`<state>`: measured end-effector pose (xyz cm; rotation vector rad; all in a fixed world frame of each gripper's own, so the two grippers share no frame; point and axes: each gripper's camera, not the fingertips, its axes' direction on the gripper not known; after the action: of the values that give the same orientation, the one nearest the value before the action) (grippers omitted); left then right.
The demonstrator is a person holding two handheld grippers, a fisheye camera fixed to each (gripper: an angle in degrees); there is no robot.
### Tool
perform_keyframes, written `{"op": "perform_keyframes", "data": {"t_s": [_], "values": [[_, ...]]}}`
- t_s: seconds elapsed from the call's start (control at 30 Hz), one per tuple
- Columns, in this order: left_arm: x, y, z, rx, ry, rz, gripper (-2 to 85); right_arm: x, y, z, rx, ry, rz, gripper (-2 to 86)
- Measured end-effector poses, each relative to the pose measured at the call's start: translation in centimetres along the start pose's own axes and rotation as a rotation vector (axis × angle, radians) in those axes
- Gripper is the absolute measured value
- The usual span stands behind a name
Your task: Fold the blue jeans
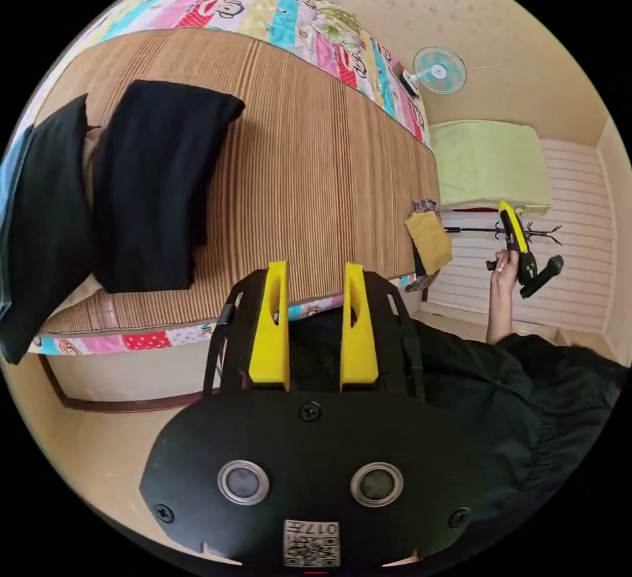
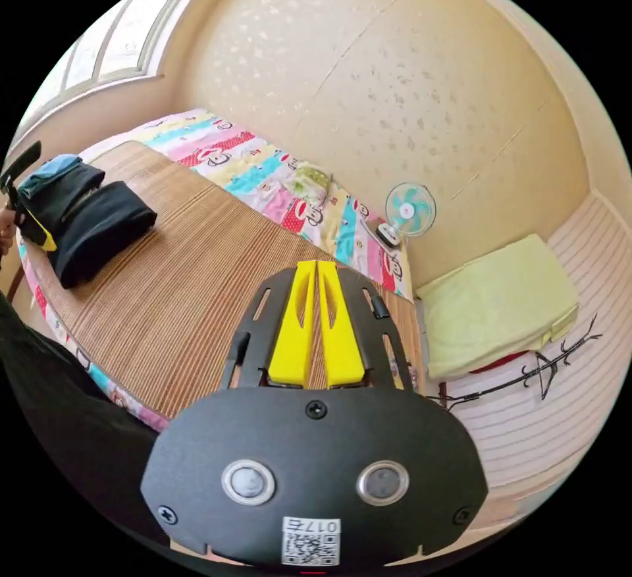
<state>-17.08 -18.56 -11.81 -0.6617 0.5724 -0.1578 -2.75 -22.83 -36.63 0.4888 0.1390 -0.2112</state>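
With the left gripper [image 1: 315, 277] released and the right gripper [image 2: 317, 274] clenched on nothing, folded dark garments [image 1: 155, 182] lie stacked on the woven mat [image 1: 316, 162], seemingly finished, though blue jeans cannot be identified.

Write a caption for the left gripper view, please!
Open left gripper hovers over a mat-covered bed beside two folded black garments.

I see a bed [image 2: 197, 287] topped with a brown slatted mat [image 1: 316, 175] over a colourful patchwork sheet [image 2: 276, 182]; a small fan [image 2: 408, 211] by the speckled cream wall [image 2: 408, 76]; a window [image 2: 112, 37] letting in daylight.
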Motion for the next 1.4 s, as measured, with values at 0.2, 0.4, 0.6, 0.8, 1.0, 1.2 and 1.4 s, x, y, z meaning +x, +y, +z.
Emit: {"op": "perform_keyframes", "data": {"t_s": [0.2, 0.4, 0.6, 0.8, 1.0, 1.2, 1.4], "values": [[-7.1, 3.4, -9.7, 0.252, -0.179, -0.193, 14.6, -2.4, -3.7, 1.3, 0.072, -0.670, 0.193, 0.2], [-15.1, 6.6, -17.4, 0.434, -0.389, -0.364, 15.9, -6.4, -4.6, 3.0, 0.168, -1.164, 0.241, 0.4], [-22.1, 5.0, -15.5, 0.190, -0.437, -0.393, 7.2, -9.1, -3.2, 3.8, 0.366, -1.486, 0.453, 1.5], [-17.5, 7.1, -21.4, 0.359, -0.009, -0.053, 2.8, -13.1, -2.1, 2.9, 0.191, -1.409, 0.369, 3.5], [-4.5, 9.1, -28.4, 0.578, 0.581, 0.533, 1.9, -18.5, -1.9, 5.2, -0.139, -1.212, 0.335, 12.6], [7.7, 12.8, -32.3, 0.569, 1.015, 1.027, 1.8, -21.1, -1.8, 6.9, -0.184, -1.286, 0.383, 17.0], [14.7, 18.3, -31.5, 0.351, 0.991, 1.317, 1.8, -15.3, 0.3, 9.0, 0.002, -1.451, 0.693, 13.0]]}}
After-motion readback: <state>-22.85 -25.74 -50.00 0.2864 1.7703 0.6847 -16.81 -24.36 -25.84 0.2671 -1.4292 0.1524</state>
